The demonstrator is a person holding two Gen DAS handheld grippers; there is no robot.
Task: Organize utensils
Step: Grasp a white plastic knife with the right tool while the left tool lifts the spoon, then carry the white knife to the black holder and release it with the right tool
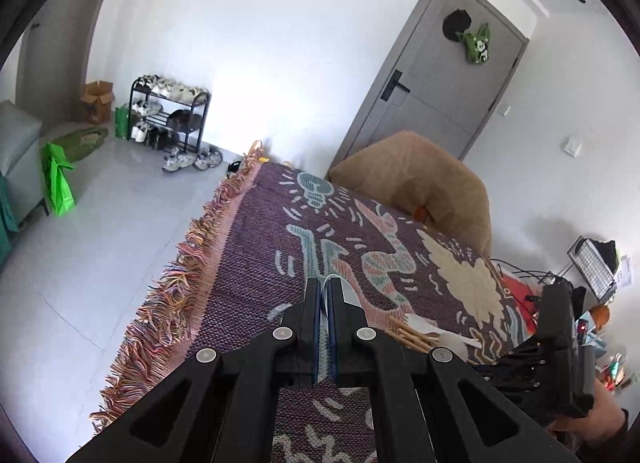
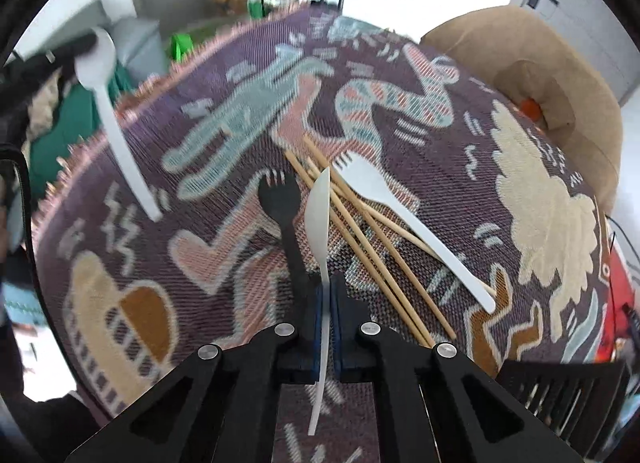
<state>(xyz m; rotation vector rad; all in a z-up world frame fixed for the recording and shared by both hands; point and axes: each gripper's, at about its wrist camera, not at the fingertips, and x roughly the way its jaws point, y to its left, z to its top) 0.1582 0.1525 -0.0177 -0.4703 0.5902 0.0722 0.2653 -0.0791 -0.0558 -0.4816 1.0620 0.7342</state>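
In the right wrist view my right gripper (image 2: 326, 295) is shut on a white plastic spoon (image 2: 320, 215), seen edge-on, above the patterned cloth. On the cloth lie a black fork (image 2: 280, 199), a white fork (image 2: 400, 207) and several wooden chopsticks (image 2: 372, 255). At the far left my left gripper holds another white spoon (image 2: 108, 103) by its bowl, handle hanging down. In the left wrist view my left gripper (image 1: 326, 291) is shut on that spoon's white bowl (image 1: 352, 295). Chopsticks (image 1: 408, 335) and a white utensil (image 1: 424, 327) lie to its right.
The purple fringed cloth (image 1: 256, 263) covers the table. A tan cushioned chair (image 2: 552, 75) stands at the far right. A black slotted basket (image 2: 568, 395) sits at the lower right, and also shows in the left wrist view (image 1: 532, 371). Floor, shoe rack (image 1: 168, 115) and door beyond.
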